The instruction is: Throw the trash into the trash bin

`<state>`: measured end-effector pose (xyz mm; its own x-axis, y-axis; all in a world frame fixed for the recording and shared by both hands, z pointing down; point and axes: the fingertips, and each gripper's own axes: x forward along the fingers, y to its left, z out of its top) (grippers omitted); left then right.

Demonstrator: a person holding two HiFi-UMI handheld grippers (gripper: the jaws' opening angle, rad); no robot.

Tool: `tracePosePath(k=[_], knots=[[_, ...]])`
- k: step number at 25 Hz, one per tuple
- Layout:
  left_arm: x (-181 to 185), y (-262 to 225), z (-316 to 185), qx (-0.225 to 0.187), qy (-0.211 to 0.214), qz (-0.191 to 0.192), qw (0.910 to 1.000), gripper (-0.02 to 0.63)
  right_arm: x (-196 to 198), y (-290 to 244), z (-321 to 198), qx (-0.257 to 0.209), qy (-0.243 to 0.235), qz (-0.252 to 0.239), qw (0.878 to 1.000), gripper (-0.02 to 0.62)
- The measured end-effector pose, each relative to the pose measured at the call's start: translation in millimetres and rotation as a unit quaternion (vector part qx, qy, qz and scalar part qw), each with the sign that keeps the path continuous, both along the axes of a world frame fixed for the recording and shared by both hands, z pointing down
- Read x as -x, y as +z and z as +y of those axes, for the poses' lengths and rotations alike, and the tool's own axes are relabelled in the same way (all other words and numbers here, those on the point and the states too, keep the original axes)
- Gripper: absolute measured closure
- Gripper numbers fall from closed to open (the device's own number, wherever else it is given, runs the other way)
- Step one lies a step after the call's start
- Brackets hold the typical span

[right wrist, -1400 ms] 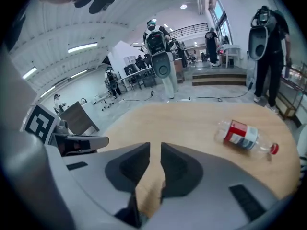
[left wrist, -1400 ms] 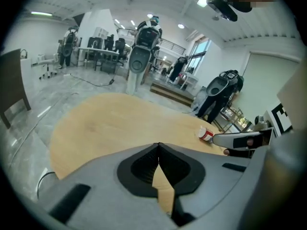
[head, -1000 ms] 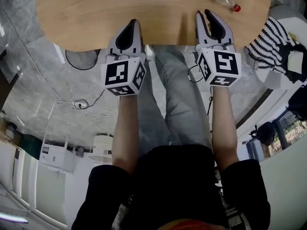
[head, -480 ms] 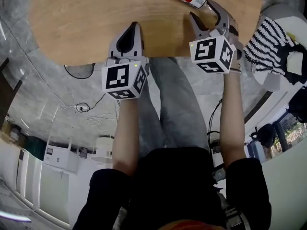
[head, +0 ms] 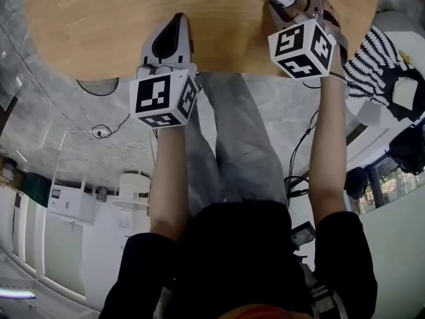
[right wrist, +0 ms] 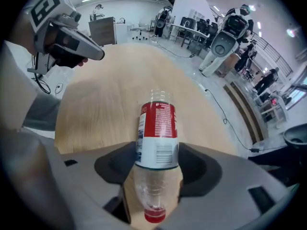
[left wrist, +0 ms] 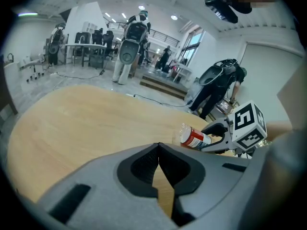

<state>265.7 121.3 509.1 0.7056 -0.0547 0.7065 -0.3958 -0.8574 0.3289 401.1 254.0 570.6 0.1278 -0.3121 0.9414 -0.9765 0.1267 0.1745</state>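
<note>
Bottle (right wrist: 156,143) clamped in right tongs (right wrist: 157,152) near table (left wrist: 96,119) edge — left tongs (left wrist: 158,145) together, empty.

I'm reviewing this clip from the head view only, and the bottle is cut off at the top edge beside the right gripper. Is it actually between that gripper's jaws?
Observer: Yes. In the right gripper view the bottle lies lengthwise between the right gripper's jaws, which look closed against its sides.
Reviewer: Which end faces the gripper?
Observer: The red cap end. The base points away across the wooden table.
Reviewer: And is the left gripper holding anything?
Observer: No. The left gripper view shows the left gripper's jaws together at the tips with nothing between them.
</note>
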Motion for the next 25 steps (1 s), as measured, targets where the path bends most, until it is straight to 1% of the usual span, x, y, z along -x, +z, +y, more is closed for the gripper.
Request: tracePosePath(k=[4, 7, 13, 15, 17, 19, 22, 25], knots=[[6, 0, -4, 0.002, -0.014, 0.003, 0.9999, 0.601, 2, 3, -3, 0.002, 0.004, -0.003, 1.0, 0.351], [17, 0, -10, 0.002, -0.027, 0.004, 0.9996, 0.601, 6, 6, -9, 0.005, 0.01, -0.004, 1.0, 0.348], [50, -5, -30, 0.0, -0.052, 0.007, 0.9986, 0.601, 27, 10, -28, 0.047, 0.019, -0.038, 0.998, 0.342], [63, -9, -37, -0.001, -0.057, 0.007, 0.9983, 0.601, 44, 4, -37, 0.029, 0.046, -0.063, 0.997, 0.339], [76, -12, -44, -0.002, -0.065, 0.009, 0.9979, 0.601, 60, -5, -48, -0.012, 0.095, -0.103, 0.99, 0.337], [90, -15, -51, -0.005, -0.078, 0.013, 0.9969, 0.601, 80, -16, -59, -0.048, 0.131, -0.145, 0.979, 0.337], [114, -21, -57, -0.007, -0.095, 0.018, 0.9953, 0.601, 118, -31, -75, -0.087, 0.154, -0.203, 0.963, 0.336], [147, -19, -71, -0.001, -0.108, 0.015, 0.994, 0.601, 168, -45, -101, -0.112, 0.163, -0.256, 0.946, 0.337]])
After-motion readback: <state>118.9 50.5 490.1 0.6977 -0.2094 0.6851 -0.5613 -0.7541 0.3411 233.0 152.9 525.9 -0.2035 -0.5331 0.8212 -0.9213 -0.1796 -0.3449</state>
